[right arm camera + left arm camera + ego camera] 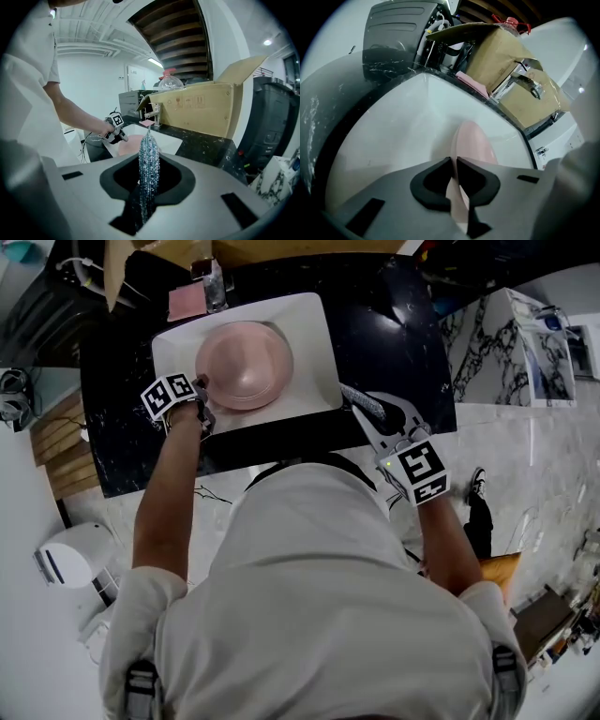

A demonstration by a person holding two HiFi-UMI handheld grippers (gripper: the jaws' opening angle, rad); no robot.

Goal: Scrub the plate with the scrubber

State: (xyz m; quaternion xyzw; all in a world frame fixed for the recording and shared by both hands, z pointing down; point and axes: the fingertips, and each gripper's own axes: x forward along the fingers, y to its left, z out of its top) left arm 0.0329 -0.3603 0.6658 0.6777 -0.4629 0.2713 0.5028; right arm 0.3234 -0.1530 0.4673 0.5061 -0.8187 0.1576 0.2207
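Looking down: the pink plate [244, 365] sits in the sink [314, 329], the left gripper [202, 395] at its rim, a tap [214, 282] behind. Left gripper view — jaws pinch the plate's edge. Right gripper view — the right gripper [148, 163] clamps the scrubber [148, 140]; counter [206, 145] and cardboard box [206, 110] lie beyond.

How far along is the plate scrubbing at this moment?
Done: both things are gripped. The left claw pinches the rim of the pink plate in the white sink; the right claw holds the scrubber. In hand: the scrubber is over the black counter beside the sink, clear of the plate. Left: all the scrubbing.
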